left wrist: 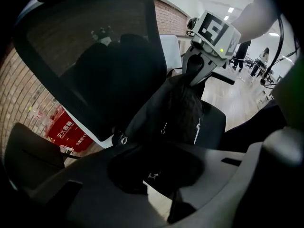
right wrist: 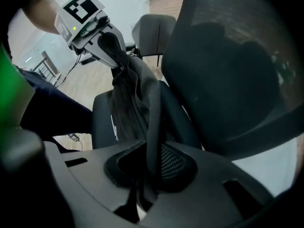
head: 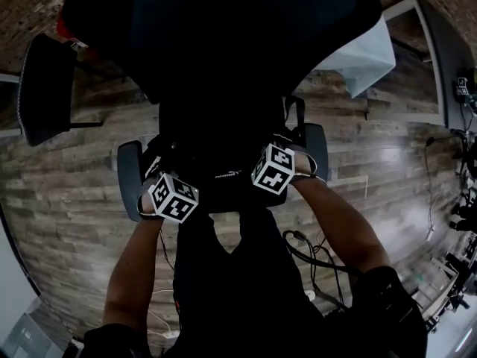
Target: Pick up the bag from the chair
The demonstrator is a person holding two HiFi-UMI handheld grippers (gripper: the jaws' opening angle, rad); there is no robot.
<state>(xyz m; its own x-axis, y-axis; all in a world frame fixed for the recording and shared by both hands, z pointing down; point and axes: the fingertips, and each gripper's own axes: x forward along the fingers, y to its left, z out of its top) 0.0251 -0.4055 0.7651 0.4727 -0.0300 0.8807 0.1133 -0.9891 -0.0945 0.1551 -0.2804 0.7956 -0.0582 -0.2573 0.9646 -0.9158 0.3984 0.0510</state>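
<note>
The black bag [head: 223, 176] hangs between my two grippers, lifted just above the seat [head: 130, 174] of a black office chair whose mesh back [head: 223, 28] fills the top of the head view. My left gripper [left wrist: 156, 179] is shut on a fold of the bag's black fabric [left wrist: 175, 108]. Shut on a dark strap of the bag [right wrist: 153, 122], my right gripper [right wrist: 149, 175] holds the other end. In the head view the left gripper [head: 175, 198] and right gripper [head: 273, 168] stand side by side, their fingertips hidden in the dark fabric.
A second black chair [head: 45, 88] stands at the left on the wooden floor. Cables [head: 313, 259] lie on the floor at lower right. A red sign [left wrist: 66, 132] leans on the brick wall behind the chair. A white sheet [head: 365, 58] shows at upper right.
</note>
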